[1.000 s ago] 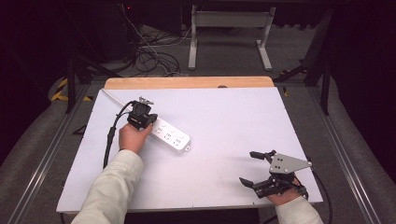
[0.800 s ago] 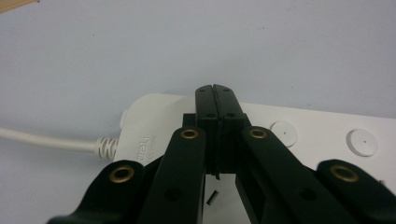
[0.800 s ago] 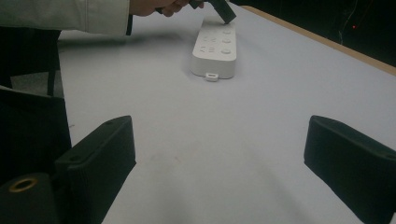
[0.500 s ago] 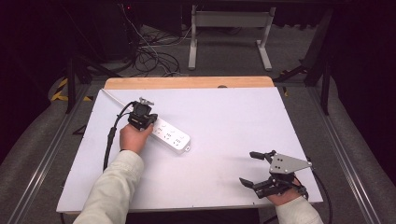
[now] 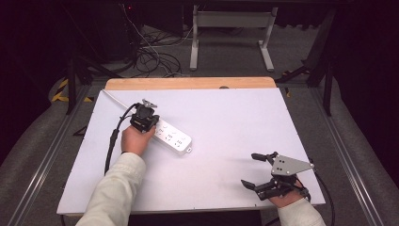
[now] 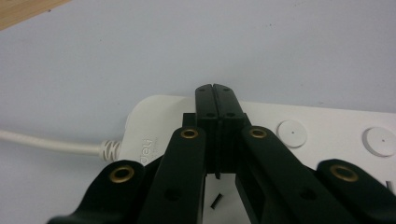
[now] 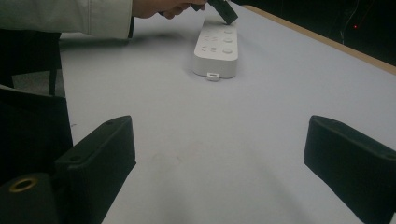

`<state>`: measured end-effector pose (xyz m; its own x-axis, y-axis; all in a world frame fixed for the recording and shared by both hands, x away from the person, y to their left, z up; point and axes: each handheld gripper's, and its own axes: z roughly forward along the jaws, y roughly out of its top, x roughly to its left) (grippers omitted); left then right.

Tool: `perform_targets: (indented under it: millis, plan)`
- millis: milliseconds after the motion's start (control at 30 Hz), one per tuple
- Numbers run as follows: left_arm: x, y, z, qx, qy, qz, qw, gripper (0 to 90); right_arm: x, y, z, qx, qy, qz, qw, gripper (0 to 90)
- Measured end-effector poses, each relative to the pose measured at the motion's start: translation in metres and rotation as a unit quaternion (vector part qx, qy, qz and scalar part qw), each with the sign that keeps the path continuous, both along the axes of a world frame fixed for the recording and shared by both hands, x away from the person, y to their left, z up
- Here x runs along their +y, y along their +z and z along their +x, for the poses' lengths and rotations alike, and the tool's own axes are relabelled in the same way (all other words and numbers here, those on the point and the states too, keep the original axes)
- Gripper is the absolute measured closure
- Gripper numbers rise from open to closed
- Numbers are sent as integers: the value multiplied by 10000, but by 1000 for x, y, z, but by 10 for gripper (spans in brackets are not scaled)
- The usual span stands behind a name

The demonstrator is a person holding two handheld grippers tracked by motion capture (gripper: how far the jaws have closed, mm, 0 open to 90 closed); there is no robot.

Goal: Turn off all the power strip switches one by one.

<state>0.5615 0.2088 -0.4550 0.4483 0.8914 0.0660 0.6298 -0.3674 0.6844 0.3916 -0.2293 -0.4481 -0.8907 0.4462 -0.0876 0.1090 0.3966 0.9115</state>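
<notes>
Up close, the left gripper has its fingers pressed together over the white power strip, while the right gripper rests far off with fingers wide apart.

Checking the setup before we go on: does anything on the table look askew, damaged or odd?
Nothing looks damaged or spilled. The white power strip lies flat but diagonal to the table edges, with the shut left hand-held gripper over its cord end.

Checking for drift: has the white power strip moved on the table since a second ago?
No. The power strip lies at the same slant, equally far from the table's wooden edge, with the left tool on its cord end.
</notes>
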Motion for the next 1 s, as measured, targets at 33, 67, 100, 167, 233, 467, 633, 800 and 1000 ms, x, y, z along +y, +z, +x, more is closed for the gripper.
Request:
perform_targets:
  millis: [33,67,100,167,233,467,633,800,1000]
  plan:
    - [0,0,0,13,23,-35,10000,900,0,0,0,2,1,2,10000,93]
    - [1,0,0,13,15,-10,10000,900,0,0,0,3,1,2,10000,93]
    - [1,0,-1,3,19,-27,10000,900,0,0,0,5,4,2,10000,93]
    - [1,-1,-2,-78,29,-2,10000,900,0,0,0,4,4,0,10000,93]
    - [0,-2,-3,-94,44,-45,9999,900,0,0,0,2,2,1,10000,93]
    - [0,-3,-4,-102,66,-39,9999,900,0,0,-1,2,5,2,10000,93]
    - [-1,-3,-4,-132,74,13,9999,900,0,0,-1,6,13,-2,10000,93]
    - [0,-3,-4,-106,75,-38,9999,900,0,0,-1,8,17,5,10000,93]
    - [-2,-3,-2,-58,153,-36,9999,900,0,0,-1,4,20,12,10000,93]
